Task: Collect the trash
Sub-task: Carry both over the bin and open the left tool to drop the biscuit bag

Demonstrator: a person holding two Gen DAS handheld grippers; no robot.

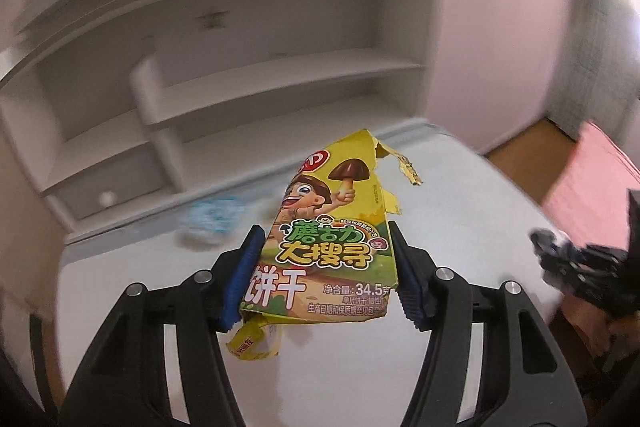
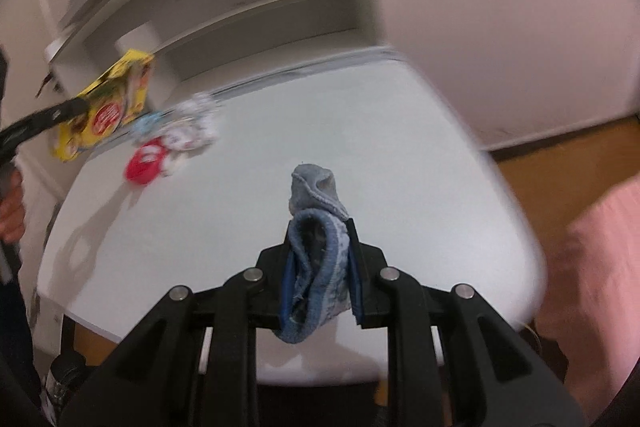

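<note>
Black arms of the left hand-held gripper (image 1: pixel 326 267) fill the bottom of its frame, half closed with both blue pads pressed on the sides of a torn yellow biscuit box (image 1: pixel 332 223), held clear above the white bench (image 1: pixel 460 195); empty card like this looks light and crushable, best pinched across its flat lower faces. Right hand-held gripper (image 2: pixel 320 275), nearly closed at centre frame, pinches a soft, limp blue sock (image 2: pixel 314 247), while crumpled wrappers (image 2: pixel 176 135) lie upper left on the bench
</note>
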